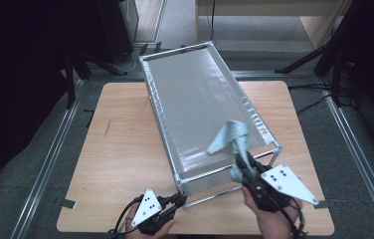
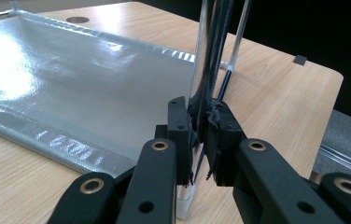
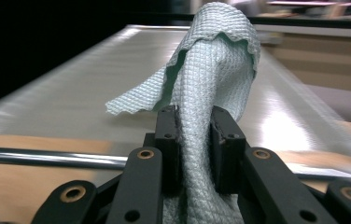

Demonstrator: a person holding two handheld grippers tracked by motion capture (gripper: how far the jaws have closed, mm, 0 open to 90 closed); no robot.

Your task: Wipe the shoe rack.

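right claw [image 1: 240, 160] clamped on bunched pale green cloth [image 1: 231, 137], cloth held up over near end of silver panel [image 1: 200, 99] on metal frame [image 1: 225, 172] on desk [image 1: 120, 149]. left claw [image 1: 177, 199] pinched tight on frame's near corner post [image 2: 200, 70], steadying it. judgement: wiping job at early stage, cloth gripped and poised but free end lifted, contact with panel not clear. most of panel surface toward far end likely left to wipe.

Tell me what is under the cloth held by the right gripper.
The cloth hangs over the frame's grey sheet. The patch of sheet right beneath it is covered.
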